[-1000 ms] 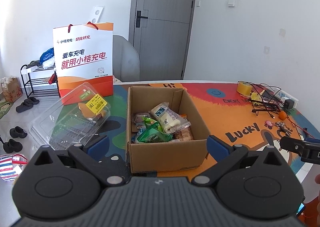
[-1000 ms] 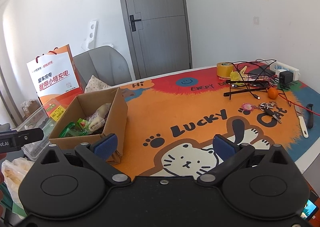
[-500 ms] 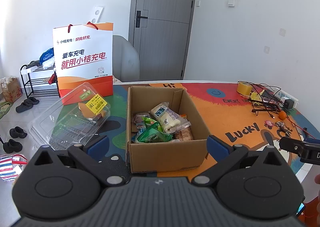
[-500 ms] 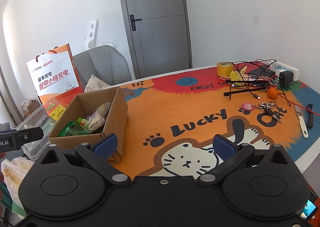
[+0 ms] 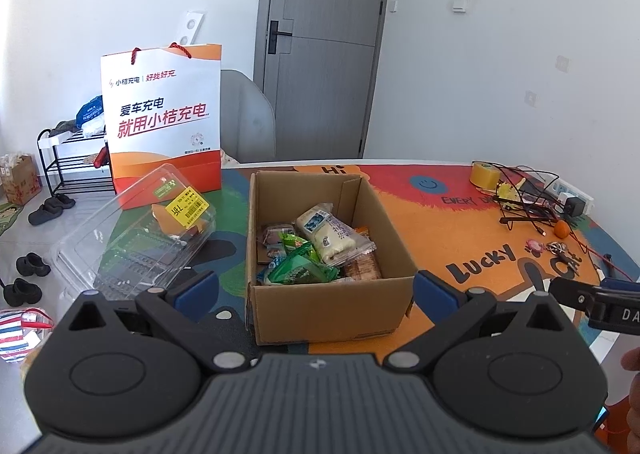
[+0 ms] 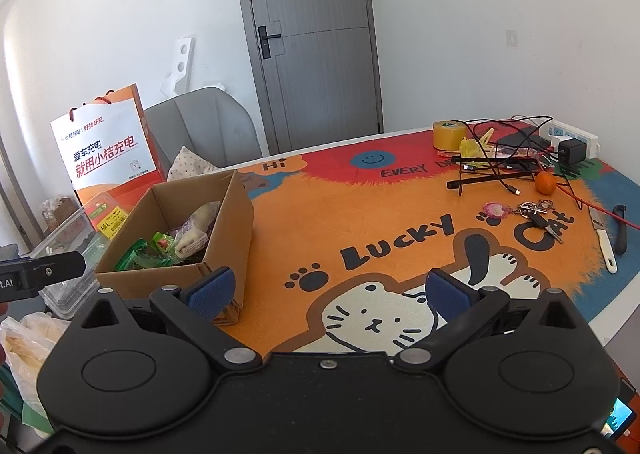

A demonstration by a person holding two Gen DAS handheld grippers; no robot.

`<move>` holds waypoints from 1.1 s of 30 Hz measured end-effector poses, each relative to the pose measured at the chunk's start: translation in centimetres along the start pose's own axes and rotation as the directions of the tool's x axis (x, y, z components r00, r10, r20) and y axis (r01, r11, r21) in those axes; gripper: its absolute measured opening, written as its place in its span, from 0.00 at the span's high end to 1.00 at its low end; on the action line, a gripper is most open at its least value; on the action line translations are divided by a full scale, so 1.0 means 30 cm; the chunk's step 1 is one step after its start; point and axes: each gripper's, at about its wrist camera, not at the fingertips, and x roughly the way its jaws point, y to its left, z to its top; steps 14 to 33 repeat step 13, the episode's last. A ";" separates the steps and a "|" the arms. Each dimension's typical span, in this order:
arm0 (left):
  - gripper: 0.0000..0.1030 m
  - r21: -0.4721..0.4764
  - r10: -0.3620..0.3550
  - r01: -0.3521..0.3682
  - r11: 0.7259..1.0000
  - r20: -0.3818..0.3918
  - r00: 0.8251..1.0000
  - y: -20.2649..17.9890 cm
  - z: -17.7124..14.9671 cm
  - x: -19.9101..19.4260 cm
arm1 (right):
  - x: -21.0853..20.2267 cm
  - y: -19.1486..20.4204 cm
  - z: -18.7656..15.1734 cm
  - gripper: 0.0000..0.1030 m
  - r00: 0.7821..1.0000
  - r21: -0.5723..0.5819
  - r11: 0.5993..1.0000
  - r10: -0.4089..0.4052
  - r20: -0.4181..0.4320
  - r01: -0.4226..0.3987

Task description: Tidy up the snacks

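Both the left gripper point(image 5: 316, 292) and right gripper point(image 6: 328, 288) are spread wide, nothing held. The cardboard box point(image 5: 326, 306) is seen mid-frame; lower snacks point(image 5: 320, 240) are hidden.

Plain brown cardboard box point(image 5: 328, 306): inside, green foil snack packets point(image 5: 300, 268), and a white-and-blue wrapped bun point(image 5: 326, 232) at 12 o'clock of them. Orange cartoon-cat mat on the counter point(image 6: 360, 214), black "LUCKY CAT" lettering, red band at 12 o'clock. White-and-orange paper bag point(image 5: 164, 118), red characters. Clear plastic clamshell point(image 5: 132, 238), yellow label. Each tool point(image 5: 316, 290) black, with blue pads point(image 5: 198, 288).
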 end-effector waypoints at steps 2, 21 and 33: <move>0.00 0.000 -0.004 0.004 1.000 -0.003 1.000 -0.003 -0.001 0.002 | -0.001 0.003 -0.001 0.00 1.000 -0.003 1.000 0.001 0.000 -0.001; 0.00 0.002 -0.012 0.012 1.000 0.007 1.000 -0.007 -0.002 -0.006 | 0.004 -0.001 -0.002 0.00 1.000 0.000 1.000 -0.002 0.000 0.002; 0.00 0.002 -0.012 0.012 1.000 0.007 1.000 -0.007 -0.002 -0.006 | 0.004 -0.001 -0.002 0.00 1.000 0.000 1.000 -0.002 0.000 0.002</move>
